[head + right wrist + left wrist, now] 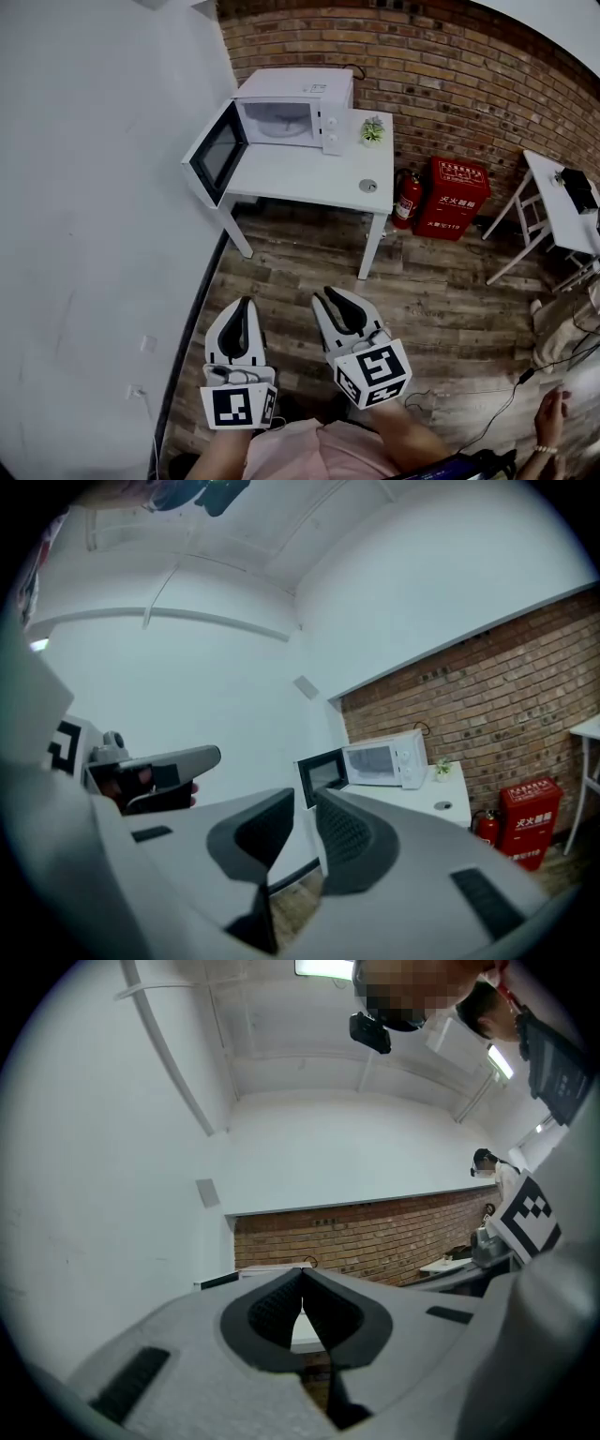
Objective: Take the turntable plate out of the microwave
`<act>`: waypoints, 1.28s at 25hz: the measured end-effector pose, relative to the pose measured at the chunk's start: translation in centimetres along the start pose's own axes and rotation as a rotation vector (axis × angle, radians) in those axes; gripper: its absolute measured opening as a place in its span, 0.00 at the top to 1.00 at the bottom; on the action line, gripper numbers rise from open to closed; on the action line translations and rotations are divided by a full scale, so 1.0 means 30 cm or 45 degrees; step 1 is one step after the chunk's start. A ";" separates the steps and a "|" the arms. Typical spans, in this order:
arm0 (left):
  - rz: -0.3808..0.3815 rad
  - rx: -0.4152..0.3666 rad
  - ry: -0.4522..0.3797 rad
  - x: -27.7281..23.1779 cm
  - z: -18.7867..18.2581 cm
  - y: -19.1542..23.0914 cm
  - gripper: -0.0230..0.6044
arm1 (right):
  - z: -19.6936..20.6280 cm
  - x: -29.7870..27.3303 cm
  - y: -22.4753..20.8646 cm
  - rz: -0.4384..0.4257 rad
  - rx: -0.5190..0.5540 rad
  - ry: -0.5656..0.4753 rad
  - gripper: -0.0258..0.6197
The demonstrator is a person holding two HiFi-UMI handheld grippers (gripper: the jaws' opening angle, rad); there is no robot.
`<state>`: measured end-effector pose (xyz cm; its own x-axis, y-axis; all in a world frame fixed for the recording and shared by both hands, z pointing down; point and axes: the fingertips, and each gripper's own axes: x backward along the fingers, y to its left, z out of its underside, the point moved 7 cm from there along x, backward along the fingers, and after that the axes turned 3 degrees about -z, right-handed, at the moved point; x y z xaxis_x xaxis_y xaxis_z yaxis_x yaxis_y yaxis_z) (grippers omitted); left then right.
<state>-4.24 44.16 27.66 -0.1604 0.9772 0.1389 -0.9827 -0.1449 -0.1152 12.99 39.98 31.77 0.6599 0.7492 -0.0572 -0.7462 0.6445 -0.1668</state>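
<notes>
A white microwave (292, 112) stands on a white table (309, 173) against the brick wall, its door (217, 155) swung open to the left. Its cavity is lit, but the turntable plate inside is too small to make out. Both grippers are far from it, held low over the wooden floor. My left gripper (244, 305) is shut with nothing in it, its tips (302, 1274) meeting. My right gripper (330, 298) is open and empty, with a narrow gap (305, 799) between its pads. The microwave (389, 758) shows ahead in the right gripper view.
A small potted plant (373, 129) and a round disc (367, 186) sit on the table right of the microwave. A fire extinguisher (406, 199) and a red box (458, 197) stand by the wall. Another white table (562, 202) is at the right; cables lie on the floor.
</notes>
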 end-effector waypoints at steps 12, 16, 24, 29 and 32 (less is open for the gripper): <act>0.035 0.053 0.060 -0.180 0.143 0.064 0.80 | 0.083 -0.185 -0.124 0.040 -0.084 0.070 0.75; 0.068 0.087 0.062 -0.337 0.222 0.140 0.80 | 0.112 -0.340 -0.194 0.077 -0.094 0.094 0.75; 0.130 0.092 0.036 -0.692 0.285 0.374 0.80 | 0.046 -0.750 -0.292 0.114 -0.068 0.082 0.77; 0.168 0.093 -0.010 -0.870 0.277 0.483 0.80 | -0.024 -0.935 -0.342 0.147 -0.042 0.053 0.79; 0.192 0.106 -0.022 -0.954 0.286 0.527 0.81 | -0.047 -1.013 -0.372 0.175 -0.033 0.043 0.80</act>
<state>-15.99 12.57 30.30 -0.3073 0.9408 0.1432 -0.9516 -0.3025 -0.0545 1.37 9.81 33.97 0.5542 0.8245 -0.1141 -0.8277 0.5315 -0.1801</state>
